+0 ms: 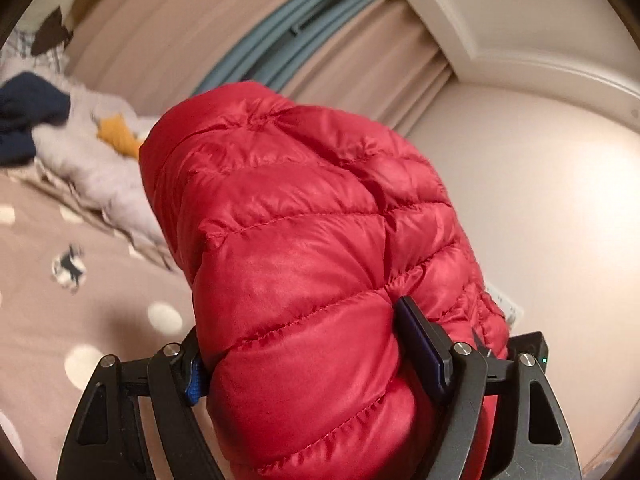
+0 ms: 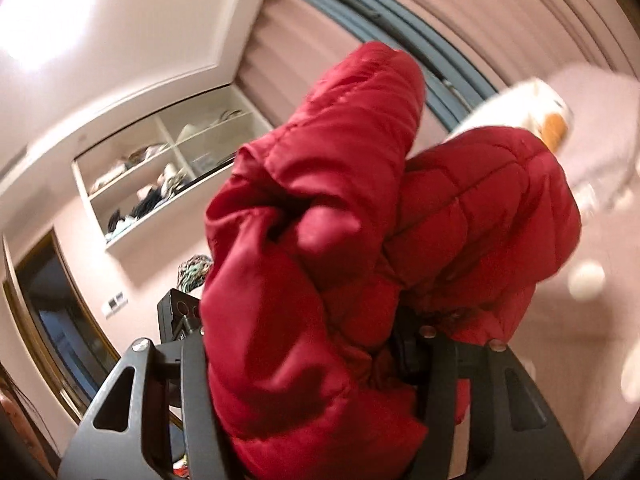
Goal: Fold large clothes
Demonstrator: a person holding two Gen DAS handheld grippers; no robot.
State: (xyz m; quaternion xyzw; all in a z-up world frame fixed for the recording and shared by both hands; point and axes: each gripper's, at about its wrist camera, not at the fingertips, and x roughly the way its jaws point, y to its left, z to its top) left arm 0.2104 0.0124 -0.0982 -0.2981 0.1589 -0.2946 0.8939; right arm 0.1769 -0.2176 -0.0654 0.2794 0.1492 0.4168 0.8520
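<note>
A red quilted puffer jacket (image 1: 312, 240) fills the middle of the left wrist view. My left gripper (image 1: 308, 364) is shut on a thick puffy fold of it, held up above the bed. In the right wrist view the same red jacket (image 2: 340, 240) bulges between my right gripper's (image 2: 312, 368) fingers, which are shut on a bunched part of it. The jacket hides most of both grippers' pads. Both grippers hold the jacket up in the air.
A bed with a brown dotted cover (image 1: 80, 288) lies at left, with a pile of grey, navy and yellow clothes (image 1: 80, 140) on it. Pink curtains (image 1: 160, 32) hang behind. A wall shelf (image 2: 160, 176) and a dark doorway (image 2: 52, 300) show in the right wrist view.
</note>
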